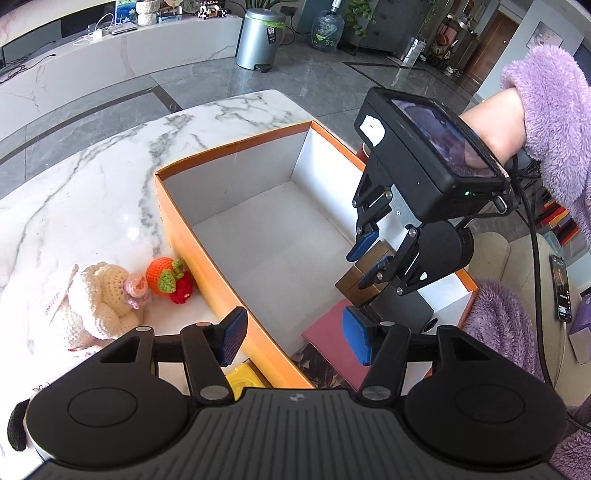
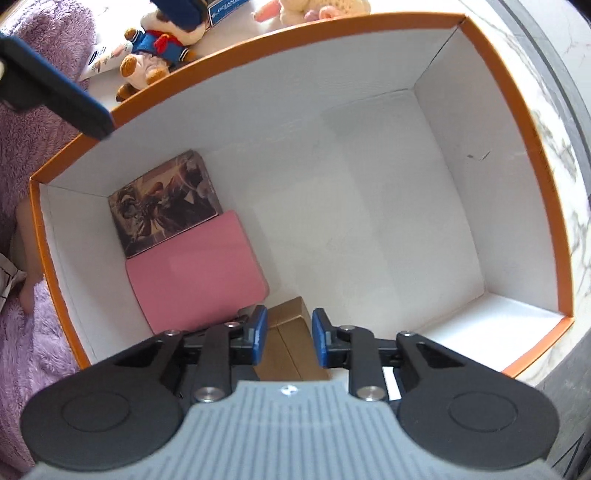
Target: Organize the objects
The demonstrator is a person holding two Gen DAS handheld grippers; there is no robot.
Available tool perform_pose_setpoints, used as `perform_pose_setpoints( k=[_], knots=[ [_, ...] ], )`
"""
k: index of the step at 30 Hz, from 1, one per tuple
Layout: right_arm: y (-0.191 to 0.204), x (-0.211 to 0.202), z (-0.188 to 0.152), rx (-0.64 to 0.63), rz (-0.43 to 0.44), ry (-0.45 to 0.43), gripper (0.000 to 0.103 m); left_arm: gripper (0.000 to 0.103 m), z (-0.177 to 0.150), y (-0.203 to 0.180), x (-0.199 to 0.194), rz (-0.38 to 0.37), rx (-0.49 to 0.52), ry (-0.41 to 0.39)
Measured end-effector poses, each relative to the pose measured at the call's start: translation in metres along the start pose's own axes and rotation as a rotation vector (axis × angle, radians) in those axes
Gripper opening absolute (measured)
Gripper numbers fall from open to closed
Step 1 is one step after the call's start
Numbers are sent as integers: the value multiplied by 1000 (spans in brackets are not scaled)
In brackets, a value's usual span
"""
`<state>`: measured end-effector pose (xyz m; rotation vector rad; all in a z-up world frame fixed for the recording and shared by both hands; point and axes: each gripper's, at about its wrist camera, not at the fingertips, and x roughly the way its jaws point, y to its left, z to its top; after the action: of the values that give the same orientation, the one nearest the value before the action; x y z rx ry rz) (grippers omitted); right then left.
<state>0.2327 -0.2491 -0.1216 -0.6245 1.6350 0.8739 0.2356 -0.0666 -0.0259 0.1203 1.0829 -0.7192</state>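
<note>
Lowering my right hand-held gripper (image 2: 287,336), jaws narrowed but not touching, over the gold box (image 2: 290,347) in the orange box (image 2: 517,122), I judged centring came first; my left hand-held gripper (image 1: 293,334) hung wide, empty.

From my right wrist view I can read "OCEAN" in white letters on a blue card (image 2: 225,10) at about twelve o'clock, lying on the bench beyond the orange box's rim; the rest of its wording is cut off. A white packet (image 2: 99,61) at ten o'clock carries dark print too small for me to read. In my left wrist view the silver bin (image 1: 260,38) at twelve o'clock has a black label, and I cannot read it.
</note>
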Motion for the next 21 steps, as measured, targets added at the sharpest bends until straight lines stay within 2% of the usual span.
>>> perform_pose_setpoints(
  k=[9, 13, 16, 21],
  knots=[
    [-14, 3, 2, 109, 26, 40, 29, 68, -5, 9, -12, 27, -40, -13],
    [-5, 4, 5, 89, -11, 27, 31, 68, -11, 11, -22, 45, -49, -17],
    [5, -5, 3, 87, -30, -16, 37, 68, -18, 11, -34, 67, -47, -20],
    [32, -42, 0, 92, -74, -148, 37, 68, -39, 14, -63, 127, -63, -32]
  ],
)
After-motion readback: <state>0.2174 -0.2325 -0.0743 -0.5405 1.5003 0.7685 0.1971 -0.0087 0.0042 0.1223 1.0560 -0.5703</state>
